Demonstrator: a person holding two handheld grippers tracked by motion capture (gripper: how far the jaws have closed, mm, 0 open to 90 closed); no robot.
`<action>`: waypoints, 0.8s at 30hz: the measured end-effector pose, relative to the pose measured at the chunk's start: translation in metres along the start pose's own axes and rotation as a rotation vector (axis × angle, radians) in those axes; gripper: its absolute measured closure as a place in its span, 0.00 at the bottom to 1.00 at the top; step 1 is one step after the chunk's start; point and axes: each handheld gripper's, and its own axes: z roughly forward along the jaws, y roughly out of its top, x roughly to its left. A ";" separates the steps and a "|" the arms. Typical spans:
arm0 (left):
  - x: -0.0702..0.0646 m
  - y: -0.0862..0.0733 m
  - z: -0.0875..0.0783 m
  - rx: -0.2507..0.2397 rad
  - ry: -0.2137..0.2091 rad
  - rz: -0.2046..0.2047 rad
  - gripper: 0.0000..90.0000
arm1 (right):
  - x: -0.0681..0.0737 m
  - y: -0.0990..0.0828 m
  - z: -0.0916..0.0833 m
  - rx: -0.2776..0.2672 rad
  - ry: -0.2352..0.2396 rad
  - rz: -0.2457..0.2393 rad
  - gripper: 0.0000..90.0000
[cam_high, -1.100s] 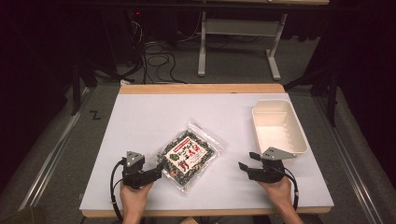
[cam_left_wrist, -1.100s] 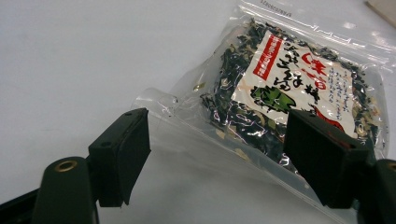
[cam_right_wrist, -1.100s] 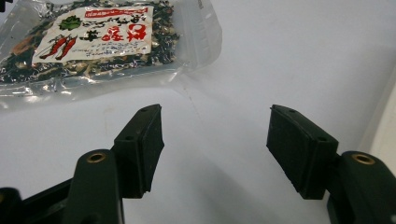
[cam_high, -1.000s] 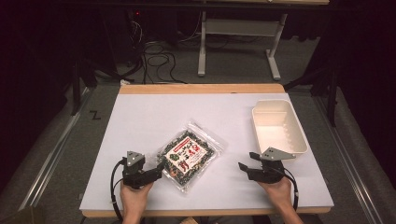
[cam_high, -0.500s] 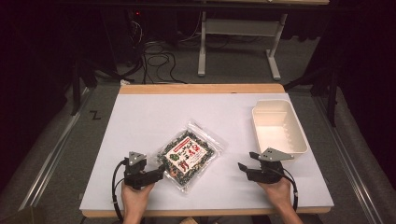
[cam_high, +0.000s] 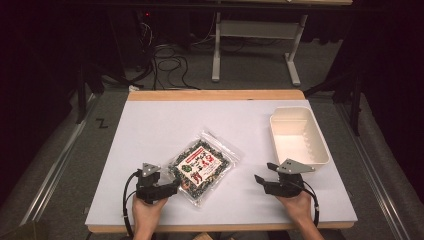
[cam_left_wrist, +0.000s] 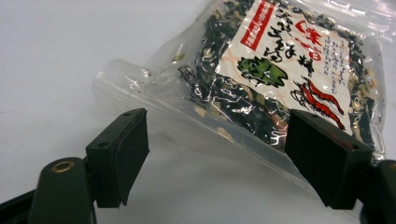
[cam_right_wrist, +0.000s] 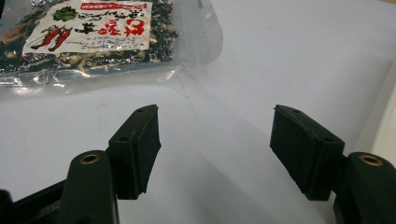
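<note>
Left gripper (cam_high: 172, 187) jaws apart, straddling the near edge of the clear snack bag (cam_high: 203, 165); one jaw sits over the bag's corner, nothing clamped. Right gripper (cam_high: 263, 172) jaws also apart, empty, bag well ahead of it to its left. White tray (cam_high: 322, 152) just beside its right.
</note>
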 end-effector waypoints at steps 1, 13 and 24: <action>-0.001 0.000 0.000 0.004 0.000 0.008 0.25 | 0.000 0.000 0.000 -0.005 0.003 0.000 0.37; -0.002 -0.001 0.001 0.002 -0.004 0.021 0.26 | 0.003 0.005 0.002 0.012 0.046 0.011 0.36; -0.001 0.000 0.000 0.005 -0.010 0.031 0.26 | 0.007 0.025 0.015 0.147 0.073 0.033 0.36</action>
